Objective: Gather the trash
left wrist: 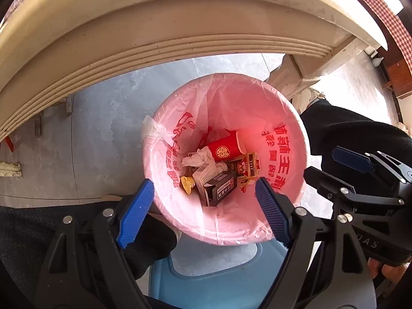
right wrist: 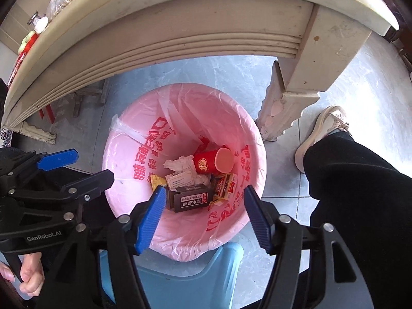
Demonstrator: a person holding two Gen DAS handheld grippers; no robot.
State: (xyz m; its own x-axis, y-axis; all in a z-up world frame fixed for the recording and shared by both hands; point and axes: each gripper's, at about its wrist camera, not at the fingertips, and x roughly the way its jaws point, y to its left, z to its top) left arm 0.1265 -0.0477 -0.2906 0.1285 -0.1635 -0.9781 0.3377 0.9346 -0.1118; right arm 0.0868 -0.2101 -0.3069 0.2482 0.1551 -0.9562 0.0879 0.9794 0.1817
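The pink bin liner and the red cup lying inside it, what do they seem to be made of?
Pink bin liner: thin glossy plastic film, judging by its wrinkles, translucency and shine. Red cup: probably coated paper, smooth printed wall with a pale base, though plastic is possible.

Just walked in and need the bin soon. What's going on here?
A person holds two tongs over the pink-lined trash bin. The left tongs and right tongs are both open and empty. In the bin lie a red paper cup, a black carton and crumpled tissue.
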